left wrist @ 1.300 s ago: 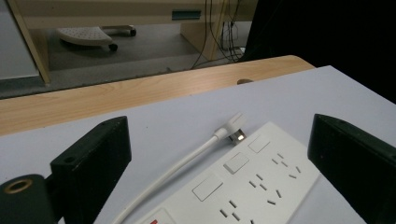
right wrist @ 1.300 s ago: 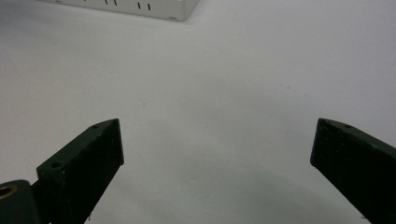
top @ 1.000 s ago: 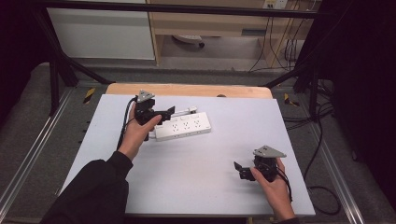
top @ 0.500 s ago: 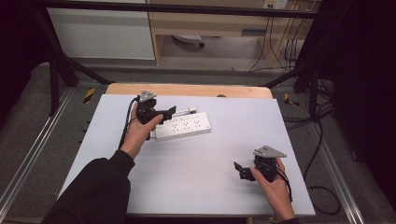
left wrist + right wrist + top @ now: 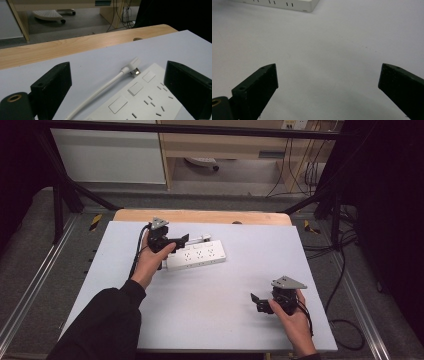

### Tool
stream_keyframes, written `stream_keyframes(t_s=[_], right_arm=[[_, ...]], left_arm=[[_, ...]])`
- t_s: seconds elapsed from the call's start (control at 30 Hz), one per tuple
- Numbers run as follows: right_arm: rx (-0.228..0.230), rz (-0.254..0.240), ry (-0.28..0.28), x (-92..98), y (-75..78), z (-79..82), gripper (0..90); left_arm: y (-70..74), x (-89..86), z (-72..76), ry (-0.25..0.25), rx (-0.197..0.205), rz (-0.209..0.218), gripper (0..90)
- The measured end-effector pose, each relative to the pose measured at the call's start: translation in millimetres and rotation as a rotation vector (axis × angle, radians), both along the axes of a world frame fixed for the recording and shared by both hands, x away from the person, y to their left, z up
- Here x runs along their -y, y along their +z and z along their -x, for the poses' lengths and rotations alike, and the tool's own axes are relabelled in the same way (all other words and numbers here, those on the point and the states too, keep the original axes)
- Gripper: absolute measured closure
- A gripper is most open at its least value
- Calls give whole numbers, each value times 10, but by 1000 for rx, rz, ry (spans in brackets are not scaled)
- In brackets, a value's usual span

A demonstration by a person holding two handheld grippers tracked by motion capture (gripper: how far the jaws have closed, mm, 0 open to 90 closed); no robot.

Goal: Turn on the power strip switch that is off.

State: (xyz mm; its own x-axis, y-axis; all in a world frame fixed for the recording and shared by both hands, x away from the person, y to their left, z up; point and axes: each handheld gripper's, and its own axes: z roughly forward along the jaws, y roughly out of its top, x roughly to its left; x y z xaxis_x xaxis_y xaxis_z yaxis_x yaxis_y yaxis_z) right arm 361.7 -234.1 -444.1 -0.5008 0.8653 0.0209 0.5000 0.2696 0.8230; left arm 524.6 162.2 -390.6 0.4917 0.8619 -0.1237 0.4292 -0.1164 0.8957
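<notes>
a: left claw (image 5: 181, 240)?
b: spread wide, over the left end of the power strip (image 5: 196, 256), gripping nothing. white cable (image 5: 100, 92) runs between its jaws.
a: strip where?
b: flat on the worktop (image 5: 210, 290), far-left part.
a: right claw (image 5: 256, 302)?
b: spread, empty, low over bare worktop, well apart from the strip.

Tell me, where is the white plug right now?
In the left gripper view the white plug lies on the table, just past the far end of the power strip, between the open jaws of the left gripper.

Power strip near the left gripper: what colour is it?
White; the power strip shows best in the left gripper view.
</notes>
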Motion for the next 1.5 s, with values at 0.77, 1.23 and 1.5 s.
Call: stream_keyframes(t_s=[0.77,1.23,1.5], right_arm=[[-3,-7,-1,4,9,13,31],[-2,-8,-1,4,7,14,31],[-2,-8,-2,5,7,14,31]], left_arm=[[-135,7,-88,19,-27,-32,91],[-198,107,-100,6,-29,-47,236],[-233,150,-106,-6,-44,-46,344]])
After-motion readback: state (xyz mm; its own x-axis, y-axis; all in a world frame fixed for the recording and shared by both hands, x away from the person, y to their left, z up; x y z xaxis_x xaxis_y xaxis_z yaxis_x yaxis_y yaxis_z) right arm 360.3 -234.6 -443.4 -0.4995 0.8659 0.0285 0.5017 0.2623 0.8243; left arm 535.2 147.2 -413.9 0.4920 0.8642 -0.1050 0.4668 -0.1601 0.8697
